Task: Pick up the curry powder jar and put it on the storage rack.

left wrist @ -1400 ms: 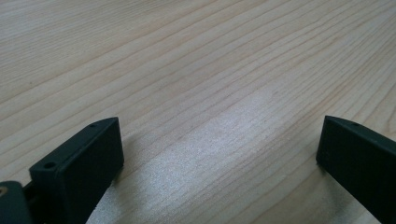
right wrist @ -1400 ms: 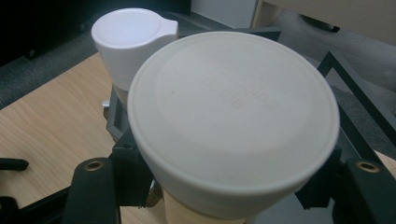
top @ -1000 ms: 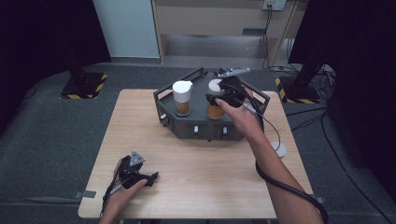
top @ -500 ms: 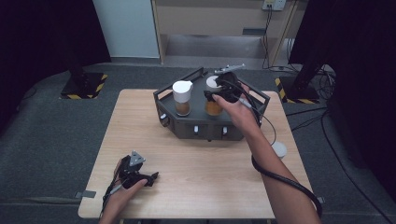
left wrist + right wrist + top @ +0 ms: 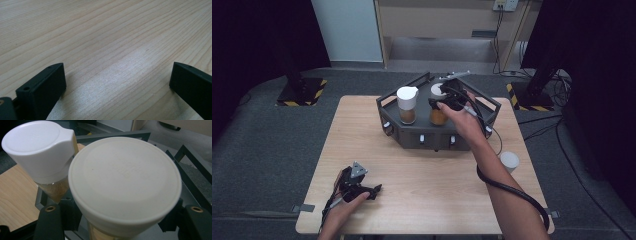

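the right gripper (image 5: 443, 101) reaches across the table (image 5: 432, 200) to the dark grey hexagonal rack (image 5: 412, 137), where two spice jars stand side by side in their wells. it has its fingers (image 5: 50, 220) pinching the nearer jar (image 5: 125, 185), the one with the round cream lid, just under the lid's rim; in the right gripper view one finger sits at each side of the jar, tight against the glass, with the lid spreading out above them. gripping below the lid looks sensible: the rim acts as a stop, so the jar should not slip down if lifted out of its well. brown spice shows through the glass in the high view.

the second jar (image 5: 407, 104), with a white flip-top cap, stands just beside the held one, close enough that the fingers must stay narrow to avoid knocking it.

the left gripper (image 5: 362, 190) rests low on the table near the front edge, well apart from the rack, probably parked out of the way. its fingers (image 5: 42, 87) are spread wide with only bare wood between them.

a loose white lid (image 5: 509, 161) lies on the table by the right forearm.
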A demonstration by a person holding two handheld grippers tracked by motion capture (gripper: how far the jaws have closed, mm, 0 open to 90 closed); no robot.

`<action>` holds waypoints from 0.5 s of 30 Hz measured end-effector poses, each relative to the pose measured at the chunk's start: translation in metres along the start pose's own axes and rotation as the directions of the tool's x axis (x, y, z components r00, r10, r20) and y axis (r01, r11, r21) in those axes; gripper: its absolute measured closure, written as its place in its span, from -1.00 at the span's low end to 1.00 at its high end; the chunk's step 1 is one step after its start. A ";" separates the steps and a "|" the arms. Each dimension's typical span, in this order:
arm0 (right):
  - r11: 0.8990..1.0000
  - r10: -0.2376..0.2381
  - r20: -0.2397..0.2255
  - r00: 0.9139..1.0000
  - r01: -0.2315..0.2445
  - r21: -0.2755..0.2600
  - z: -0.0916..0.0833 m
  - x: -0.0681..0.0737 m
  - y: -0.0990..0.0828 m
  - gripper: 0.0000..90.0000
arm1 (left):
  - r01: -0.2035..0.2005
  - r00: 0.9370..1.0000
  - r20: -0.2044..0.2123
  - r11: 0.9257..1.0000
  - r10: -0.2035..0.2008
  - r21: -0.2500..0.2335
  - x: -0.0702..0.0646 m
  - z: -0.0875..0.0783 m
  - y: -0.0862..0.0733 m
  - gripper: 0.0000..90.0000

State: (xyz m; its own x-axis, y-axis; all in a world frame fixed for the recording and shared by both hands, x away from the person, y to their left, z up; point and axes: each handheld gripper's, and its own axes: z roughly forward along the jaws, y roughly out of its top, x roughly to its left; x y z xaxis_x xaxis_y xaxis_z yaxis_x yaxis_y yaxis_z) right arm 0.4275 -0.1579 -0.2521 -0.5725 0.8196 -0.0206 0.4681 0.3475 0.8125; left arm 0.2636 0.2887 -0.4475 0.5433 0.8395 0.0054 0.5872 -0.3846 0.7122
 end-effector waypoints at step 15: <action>1.000 0.010 -0.013 1.000 -0.010 0.004 0.008 0.001 -0.005 -0.23 | 0.000 1.000 0.000 1.000 0.000 0.001 0.000 0.000 0.000 -1.00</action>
State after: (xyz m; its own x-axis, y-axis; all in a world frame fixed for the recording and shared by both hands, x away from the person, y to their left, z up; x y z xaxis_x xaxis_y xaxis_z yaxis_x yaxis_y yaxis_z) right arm 0.4301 -0.1546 -0.2606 -0.5768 0.8169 -0.0052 0.4759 0.3413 0.8106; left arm 0.2636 0.2887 -0.4473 0.5434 0.8394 0.0054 0.5877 -0.3850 0.7116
